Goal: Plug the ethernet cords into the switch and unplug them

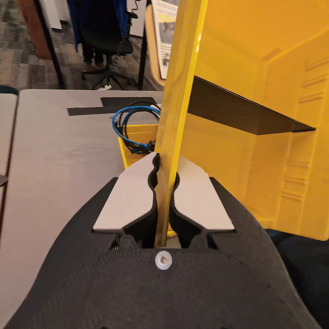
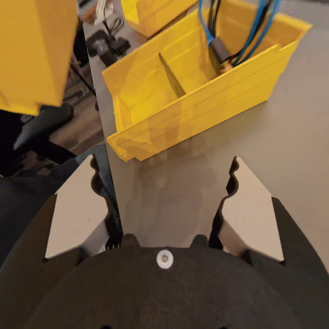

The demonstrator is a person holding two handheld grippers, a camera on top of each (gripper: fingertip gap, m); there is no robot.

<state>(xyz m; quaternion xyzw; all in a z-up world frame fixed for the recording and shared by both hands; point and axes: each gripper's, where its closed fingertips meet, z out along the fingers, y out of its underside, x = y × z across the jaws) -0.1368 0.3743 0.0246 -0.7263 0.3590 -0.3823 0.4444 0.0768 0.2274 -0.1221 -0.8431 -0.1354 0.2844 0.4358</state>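
My left gripper (image 1: pixel 167 157) is shut on the thin side wall of a yellow bin (image 1: pixel 249 71), which has a black divider (image 1: pixel 249 114) inside. The same bin (image 2: pixel 32 53) shows lifted off the table at the top left of the right wrist view. Blue and black ethernet cords (image 1: pixel 121 124) loop out of a second yellow bin (image 1: pixel 137 137) behind it. In the right wrist view that second bin (image 2: pixel 178 124) lies on the table with the cords (image 2: pixel 204 23) and a small dark box, apparently the switch (image 2: pixel 219 48), in its far compartment. My right gripper (image 2: pixel 163 157) is open and empty above the table in front of that bin.
The grey table (image 2: pixel 267 160) ends in an edge (image 2: pixel 106 142) under my right gripper's left finger. A third yellow bin (image 2: pixel 151 17) sits farther back. Black tape (image 1: pixel 106 106) marks the tabletop. An office chair (image 1: pixel 106 44) stands beyond the table. My hands' fingertips stand some 30 cm from each other. The left gripper is farther from the switch (image 2: pixel 219 48), some 25 cm, than the right, some 20 cm.
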